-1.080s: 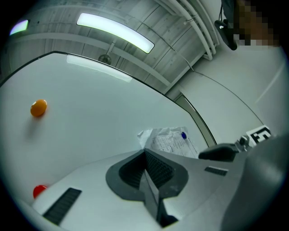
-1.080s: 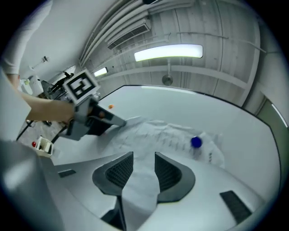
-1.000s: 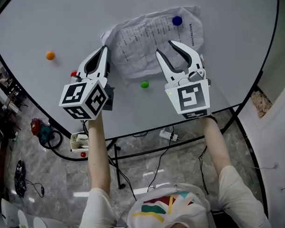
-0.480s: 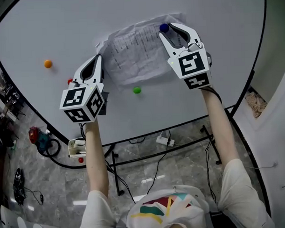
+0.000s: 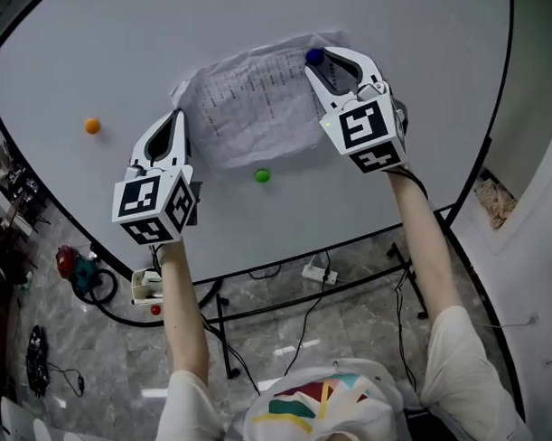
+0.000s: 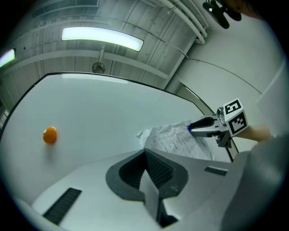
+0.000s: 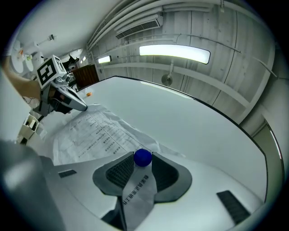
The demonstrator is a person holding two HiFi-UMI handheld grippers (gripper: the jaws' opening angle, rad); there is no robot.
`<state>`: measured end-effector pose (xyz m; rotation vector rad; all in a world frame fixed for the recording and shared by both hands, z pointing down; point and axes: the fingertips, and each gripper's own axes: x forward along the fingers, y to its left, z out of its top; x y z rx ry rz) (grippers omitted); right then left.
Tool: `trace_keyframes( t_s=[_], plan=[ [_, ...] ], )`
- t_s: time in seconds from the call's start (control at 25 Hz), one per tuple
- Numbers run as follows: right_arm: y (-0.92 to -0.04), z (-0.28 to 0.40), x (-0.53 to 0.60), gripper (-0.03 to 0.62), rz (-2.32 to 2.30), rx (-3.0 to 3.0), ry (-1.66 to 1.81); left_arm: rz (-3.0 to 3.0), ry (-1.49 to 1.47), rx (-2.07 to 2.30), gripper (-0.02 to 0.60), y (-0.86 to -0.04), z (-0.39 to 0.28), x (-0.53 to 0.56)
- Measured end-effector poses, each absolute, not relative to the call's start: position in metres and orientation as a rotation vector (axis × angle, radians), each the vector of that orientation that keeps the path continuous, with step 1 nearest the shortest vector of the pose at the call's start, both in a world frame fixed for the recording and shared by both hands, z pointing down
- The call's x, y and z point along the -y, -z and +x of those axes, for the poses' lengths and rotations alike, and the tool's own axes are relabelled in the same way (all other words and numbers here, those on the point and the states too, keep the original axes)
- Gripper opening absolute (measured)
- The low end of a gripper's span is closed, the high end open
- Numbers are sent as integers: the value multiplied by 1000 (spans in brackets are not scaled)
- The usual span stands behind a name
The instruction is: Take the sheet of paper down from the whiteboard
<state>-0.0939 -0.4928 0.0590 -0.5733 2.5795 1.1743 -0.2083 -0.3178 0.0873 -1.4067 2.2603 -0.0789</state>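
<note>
A crumpled printed sheet of paper (image 5: 245, 103) hangs on the whiteboard (image 5: 89, 50). A blue magnet (image 5: 315, 55) pins its top right corner. My right gripper (image 5: 323, 58) is open, and the blue magnet (image 7: 143, 156) sits between its fingertips with a strip of the sheet under the jaws. My left gripper (image 5: 175, 115) is shut on the sheet's upper left corner. In the left gripper view a thin edge of paper (image 6: 150, 191) shows between the shut jaws, and the rest of the sheet (image 6: 180, 142) runs over to the right gripper (image 6: 195, 127).
A green magnet (image 5: 262, 176) sticks to the board just below the sheet, and an orange magnet (image 5: 92, 126) sits far to the left. The board's dark rim (image 5: 490, 135) curves down the right side. Below are the stand's legs, cables and a power strip (image 5: 320, 272) on the floor.
My right gripper has risen from beside the green magnet to the blue magnet at the sheet's top right corner. The left gripper keeps its hold on the sheet's left corner.
</note>
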Motion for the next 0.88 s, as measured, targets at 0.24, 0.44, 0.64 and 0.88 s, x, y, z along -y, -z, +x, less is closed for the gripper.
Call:
trace_keyframes(
  t_s=[0.24, 0.44, 0.64, 0.88],
  plan=[
    [-67, -99, 479, 132, -561, -2584, -1154, -1306, 38, -2328, 44, -99, -234, 268],
    [-70, -100, 469, 132, -534, -2583, -1140, -1248, 15, -2355, 44, -100, -239, 242],
    [-73, -100, 469, 132, -530, -2590, -1106, -1130, -40, -2433, 43, -106, -254, 207],
    [-85, -82, 466, 133, -522, -2563, -1035, -1090, -27, -2464, 44, -131, -238, 180]
  ],
)
